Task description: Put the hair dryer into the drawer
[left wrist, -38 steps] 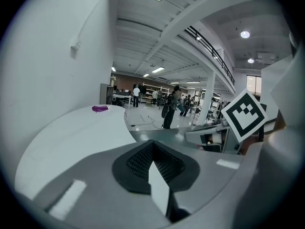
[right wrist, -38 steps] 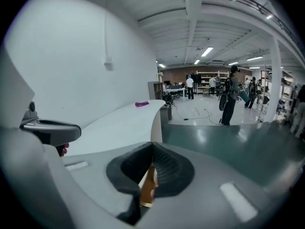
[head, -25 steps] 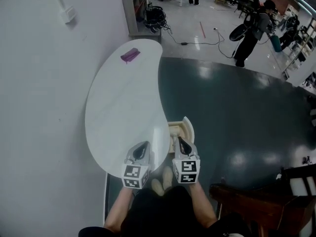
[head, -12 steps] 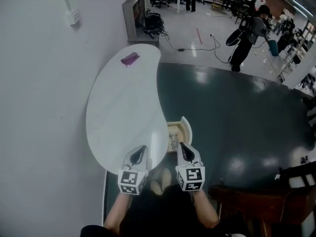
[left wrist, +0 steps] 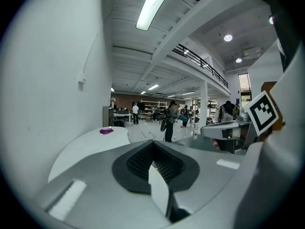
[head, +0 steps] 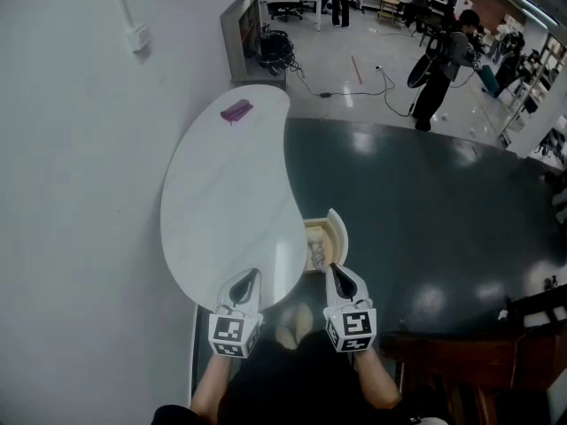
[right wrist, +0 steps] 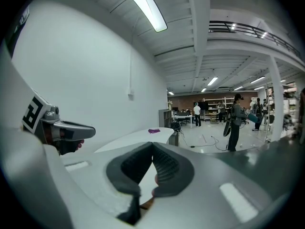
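Observation:
A small purple hair dryer [head: 236, 111] lies at the far end of the white kidney-shaped table [head: 221, 202]; it is also small in the left gripper view [left wrist: 106, 131] and the right gripper view [right wrist: 154, 130]. A cream drawer [head: 334, 234] stands pulled out at the table's right side, with pale things inside. My left gripper [head: 245, 283] hovers over the table's near edge, shut and empty [left wrist: 153, 146]. My right gripper [head: 341, 282] is beside it, just this side of the drawer, also shut and empty [right wrist: 153, 148]. Both are far from the hair dryer.
A white wall [head: 71, 193] runs close along the table's left. Dark green floor [head: 425, 211] lies to the right. A brown wooden chair [head: 478, 361] stands at my near right. Beyond the table are a grey cabinet [head: 241, 25], floor cables [head: 354, 82] and a standing person [head: 441, 60].
Both grippers have drawn back toward me from over the table's near end and risen a little, still side by side. Hair dryer and drawer have not moved.

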A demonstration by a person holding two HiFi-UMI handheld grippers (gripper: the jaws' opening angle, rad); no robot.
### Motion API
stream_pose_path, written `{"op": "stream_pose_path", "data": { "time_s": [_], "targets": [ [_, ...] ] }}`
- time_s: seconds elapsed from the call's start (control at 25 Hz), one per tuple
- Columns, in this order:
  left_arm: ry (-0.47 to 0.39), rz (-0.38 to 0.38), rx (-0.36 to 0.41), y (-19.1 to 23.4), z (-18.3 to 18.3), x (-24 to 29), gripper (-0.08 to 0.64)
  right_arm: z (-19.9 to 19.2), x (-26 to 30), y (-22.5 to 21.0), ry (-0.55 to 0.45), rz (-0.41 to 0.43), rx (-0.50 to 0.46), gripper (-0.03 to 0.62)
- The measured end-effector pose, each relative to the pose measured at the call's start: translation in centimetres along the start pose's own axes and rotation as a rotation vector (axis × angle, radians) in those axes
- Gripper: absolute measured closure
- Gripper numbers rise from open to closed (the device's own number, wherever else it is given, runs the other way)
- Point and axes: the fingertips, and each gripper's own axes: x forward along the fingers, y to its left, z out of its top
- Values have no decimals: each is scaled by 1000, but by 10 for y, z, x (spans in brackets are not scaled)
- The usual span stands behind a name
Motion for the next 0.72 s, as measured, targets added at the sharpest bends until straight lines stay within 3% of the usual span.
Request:
{"op": "stream_pose_path", "data": {
  "time_s": [0.72],
  "targets": [
    [11,-16,-1,-4,-1,4,555,-8,-6,-4,21,-14,-13,589]
  ]
}}
